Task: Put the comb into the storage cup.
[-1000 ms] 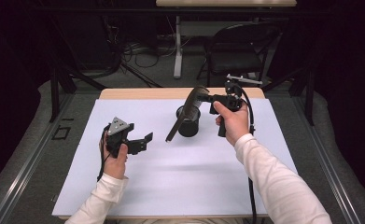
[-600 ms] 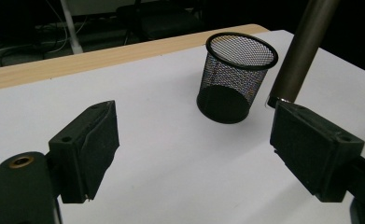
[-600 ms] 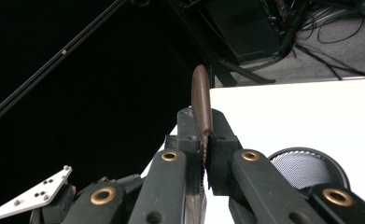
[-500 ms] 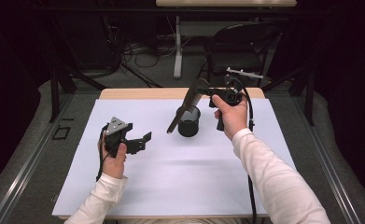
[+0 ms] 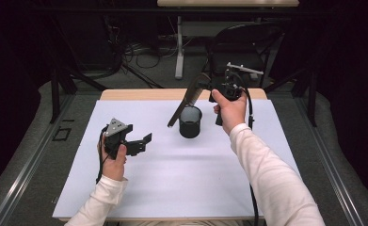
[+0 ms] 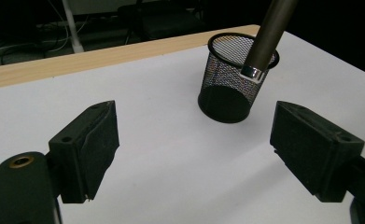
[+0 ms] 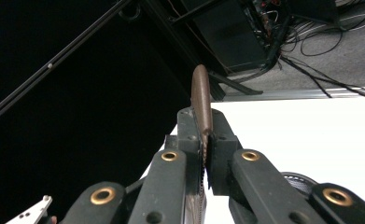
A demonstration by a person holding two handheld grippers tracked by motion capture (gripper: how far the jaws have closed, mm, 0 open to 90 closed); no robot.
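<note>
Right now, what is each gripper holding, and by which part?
The right gripper clamps a brown pen-like stick near its upper end; the left gripper holds nothing.

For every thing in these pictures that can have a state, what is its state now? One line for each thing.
Mesh cup: upright on the white sheet, open on top.
Brown pen-like stick: tilted, clamped at its upper end; lower tip reaches beside or over the cup's rim, exact contact unclear.
Right tool: shut on the stick.
Left tool: open, holds nothing, apart from the cup.
</note>
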